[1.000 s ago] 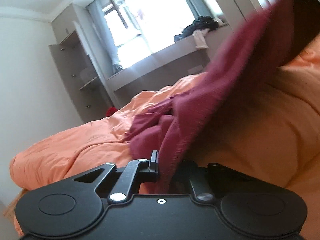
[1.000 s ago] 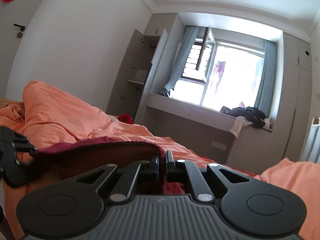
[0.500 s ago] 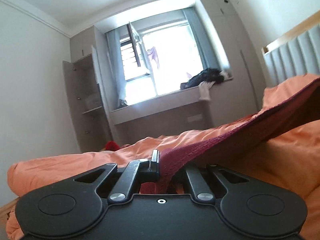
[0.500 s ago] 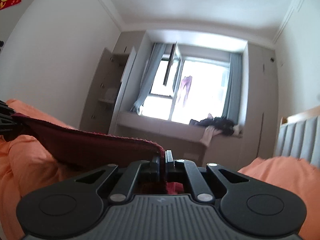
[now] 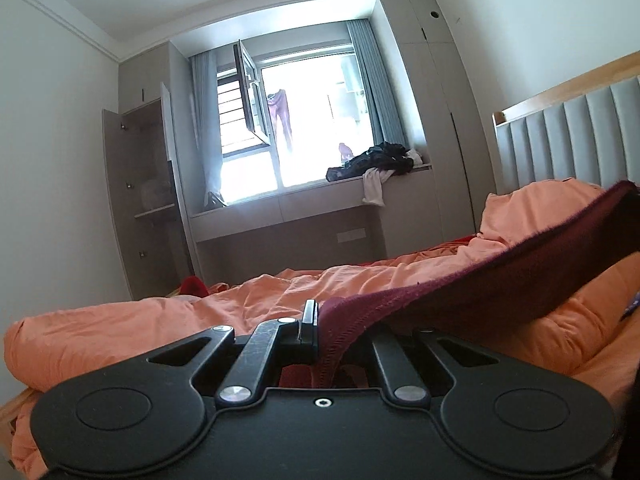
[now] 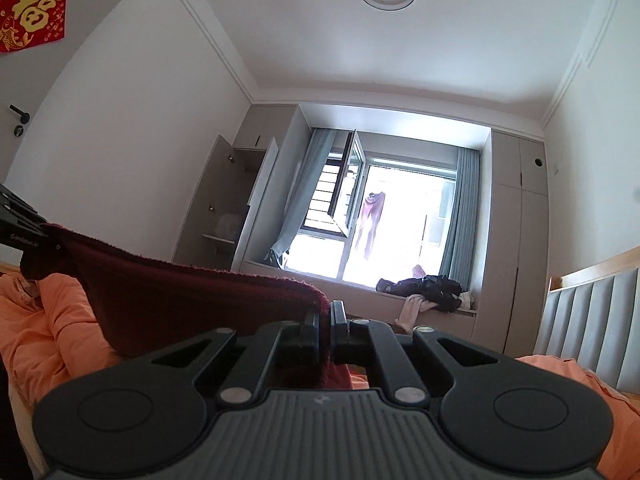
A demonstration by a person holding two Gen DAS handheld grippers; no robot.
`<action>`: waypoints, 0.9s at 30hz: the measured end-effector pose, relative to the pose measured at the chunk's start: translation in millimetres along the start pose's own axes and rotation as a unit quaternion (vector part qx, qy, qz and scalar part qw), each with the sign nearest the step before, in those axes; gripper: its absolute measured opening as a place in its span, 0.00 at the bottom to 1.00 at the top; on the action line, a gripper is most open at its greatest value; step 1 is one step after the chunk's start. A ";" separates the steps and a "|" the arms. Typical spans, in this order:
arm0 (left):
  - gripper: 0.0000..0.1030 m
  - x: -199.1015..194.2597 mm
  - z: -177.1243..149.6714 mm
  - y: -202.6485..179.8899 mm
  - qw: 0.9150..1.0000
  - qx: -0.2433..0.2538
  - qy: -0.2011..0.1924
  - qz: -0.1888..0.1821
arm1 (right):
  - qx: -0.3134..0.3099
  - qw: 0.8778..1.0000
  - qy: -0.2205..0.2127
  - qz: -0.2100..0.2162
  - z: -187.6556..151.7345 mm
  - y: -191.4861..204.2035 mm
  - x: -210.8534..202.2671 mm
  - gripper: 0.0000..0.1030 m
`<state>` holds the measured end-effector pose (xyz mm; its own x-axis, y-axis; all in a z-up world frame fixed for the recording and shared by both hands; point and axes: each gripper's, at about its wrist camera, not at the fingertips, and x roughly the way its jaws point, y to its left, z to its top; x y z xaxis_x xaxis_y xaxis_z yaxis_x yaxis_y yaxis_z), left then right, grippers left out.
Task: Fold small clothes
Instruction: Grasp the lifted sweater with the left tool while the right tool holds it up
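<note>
1. Currently, the left gripper [image 5: 320,322] is clenching one hemmed edge of the dark red knitted garment [image 5: 500,276], its jaws closed tight on the stitched border.
2. Its partner, the right gripper [image 6: 325,320], is pinching the opposite end of that dark red knitted garment [image 6: 192,300], with the jaws pressed together and the cloth squeezed between them.
3. Between the two grips, the garment is hanging in the air as a sagging band above the rumpled orange duvet [image 5: 200,312], apparently not lying on it; in the right wrist view the far end of the cloth is reaching the other black tool at the left margin.
4. Judging by the droop and the fuzzy weave, the fabric is looking soft, light and limp, with no stiffness to hold a crease by itself.
5. Holding it by the hem or corners, as both grippers are doing, is seeming wisest, since the thicker stitched edge is offering more to bite on than the loose middle.
6. A slack grip is risking the knit sliding out or bunching, so even tension is mattering for the coming fold.
</note>
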<state>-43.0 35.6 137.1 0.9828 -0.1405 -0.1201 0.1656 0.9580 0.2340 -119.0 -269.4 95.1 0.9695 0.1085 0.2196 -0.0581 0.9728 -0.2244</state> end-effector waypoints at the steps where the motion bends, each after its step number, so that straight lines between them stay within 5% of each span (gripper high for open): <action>1: 0.05 8.4 3.9 -0.7 1.000 0.001 0.003 0.004 | -0.005 1.000 -0.003 0.000 -1.8 -2.0 11.3 0.05; 12: 0.06 167.9 38.8 26.7 0.996 -0.066 0.040 0.031 | -0.042 0.999 0.009 0.014 -22.9 -15.7 190.2 0.05; 27: 0.08 343.0 -9.7 37.2 0.986 -0.081 0.124 0.071 | -0.034 0.992 0.118 0.025 -130.6 2.0 362.7 0.05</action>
<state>299.5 25.5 95.3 0.9412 0.0444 -0.3350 -0.0077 0.9939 0.1102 263.6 -254.9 50.3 0.9951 0.0972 -0.0194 -0.0986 0.9505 -0.2945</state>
